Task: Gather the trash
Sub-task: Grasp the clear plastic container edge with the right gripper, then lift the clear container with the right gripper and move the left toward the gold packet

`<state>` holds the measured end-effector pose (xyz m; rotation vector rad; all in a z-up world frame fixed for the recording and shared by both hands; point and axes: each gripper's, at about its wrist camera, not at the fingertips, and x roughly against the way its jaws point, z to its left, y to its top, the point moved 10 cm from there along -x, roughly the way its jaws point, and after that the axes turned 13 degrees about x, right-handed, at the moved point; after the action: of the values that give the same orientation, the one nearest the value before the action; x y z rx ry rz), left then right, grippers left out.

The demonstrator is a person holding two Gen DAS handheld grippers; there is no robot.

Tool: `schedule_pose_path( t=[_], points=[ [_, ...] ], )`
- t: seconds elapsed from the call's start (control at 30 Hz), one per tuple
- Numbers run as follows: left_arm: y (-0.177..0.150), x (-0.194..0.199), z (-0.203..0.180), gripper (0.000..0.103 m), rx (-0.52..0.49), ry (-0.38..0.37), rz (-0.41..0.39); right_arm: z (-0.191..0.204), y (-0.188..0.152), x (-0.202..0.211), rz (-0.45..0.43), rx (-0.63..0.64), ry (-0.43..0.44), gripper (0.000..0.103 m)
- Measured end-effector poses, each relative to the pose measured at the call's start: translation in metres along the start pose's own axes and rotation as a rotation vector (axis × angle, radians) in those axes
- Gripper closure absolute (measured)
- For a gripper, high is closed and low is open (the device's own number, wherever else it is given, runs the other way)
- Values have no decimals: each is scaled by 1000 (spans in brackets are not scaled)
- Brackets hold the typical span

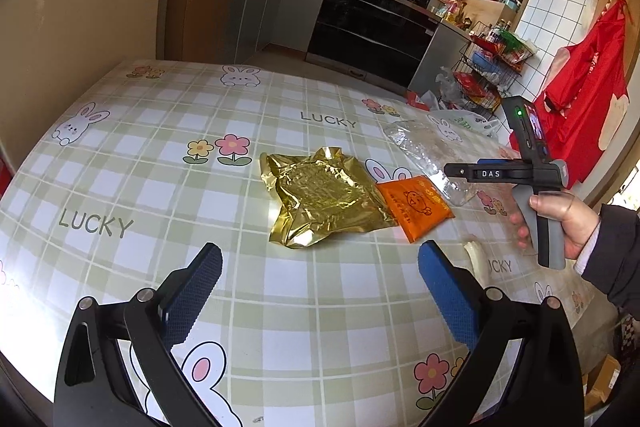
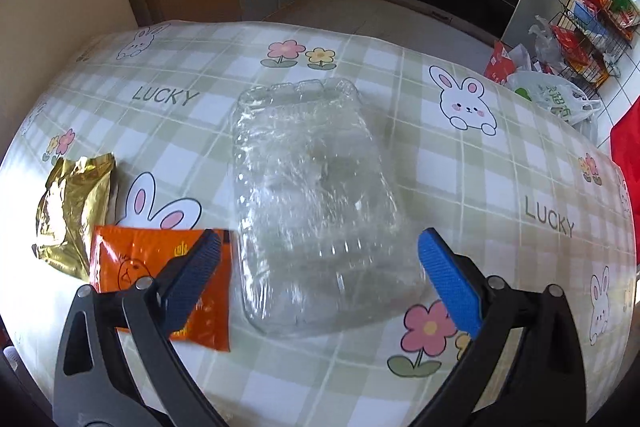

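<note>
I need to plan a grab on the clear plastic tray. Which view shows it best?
Right wrist: the clear plastic tray fills the centre, whole. Left wrist shows it far right, partly behind the right gripper.

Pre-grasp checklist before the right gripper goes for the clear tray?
1. Right gripper open: ok.
2. Fingers straddle the clear plastic tray: ok, tray lies between them.
3. Tray free of other trash: ok, orange packet lies beside it.
4. Left finger over the orange packet: not ok, may snag it.
5. Left gripper open, clear of the gold foil bag: ok.
6. Trash bin location: cannot tell.
</note>
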<state>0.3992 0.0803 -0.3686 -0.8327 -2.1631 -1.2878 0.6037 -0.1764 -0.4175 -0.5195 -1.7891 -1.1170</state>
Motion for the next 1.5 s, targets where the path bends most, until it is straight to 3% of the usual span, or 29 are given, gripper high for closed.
schedule_pose_path(
  t=[0.13, 0.2, 0.33, 0.4, 0.47, 0.67, 0.73, 0.8, 0.93, 1.13, 1.2, 1.3, 1.33, 1.4, 1.5],
  points=[
    [0, -7, 7, 7, 23, 1, 5, 2, 18, -3, -47, 41, 8, 8],
    [0, -10, 8, 7, 31, -4, 5, 5, 27, -2, -70, 75, 10, 28],
    [-1, -16, 5, 7, 32, -12, 10, 19, 50, -8, -68, 169, 34, 50],
    [0, -18, 5, 7, 40, -15, 8, 27, 61, -16, -51, 222, 45, 70],
    [0, -19, 7, 7, 58, -17, 8, 33, 69, -26, -20, 264, 55, 75],
    [-6, -22, 16, 7, 100, -19, 18, 42, 85, -42, 6, 315, 56, 76],
    [-8, -24, 19, 7, 108, -17, 24, 45, 86, -43, 7, 324, 58, 81],
    [-7, -24, 21, 7, 118, -16, 23, 47, 85, -39, -1, 307, 90, 98],
    [-4, -21, 22, 7, 125, -20, 14, 48, 79, -31, -7, 317, 82, 99],
    [1, -13, 18, 7, 114, -22, -4, 43, 75, 19, -138, 251, 112, 99],
    [3, -10, 15, 7, 106, -22, -11, 40, 70, 31, -145, 268, 93, 99],
    [4, -4, 10, 7, 97, -26, -18, 24, 57, 30, -93, 305, -7, 98],
    [4, -3, 8, 7, 94, -30, -21, 17, 52, 28, -74, 305, -28, 95],
    [2, -1, 6, 7, 93, -35, -22, 6, 46, 20, -52, 303, -44, 77],
    [-3, -2, 3, 7, 102, -43, -7, 0, 45, 7, -30, 287, -20, 73]
  ],
)
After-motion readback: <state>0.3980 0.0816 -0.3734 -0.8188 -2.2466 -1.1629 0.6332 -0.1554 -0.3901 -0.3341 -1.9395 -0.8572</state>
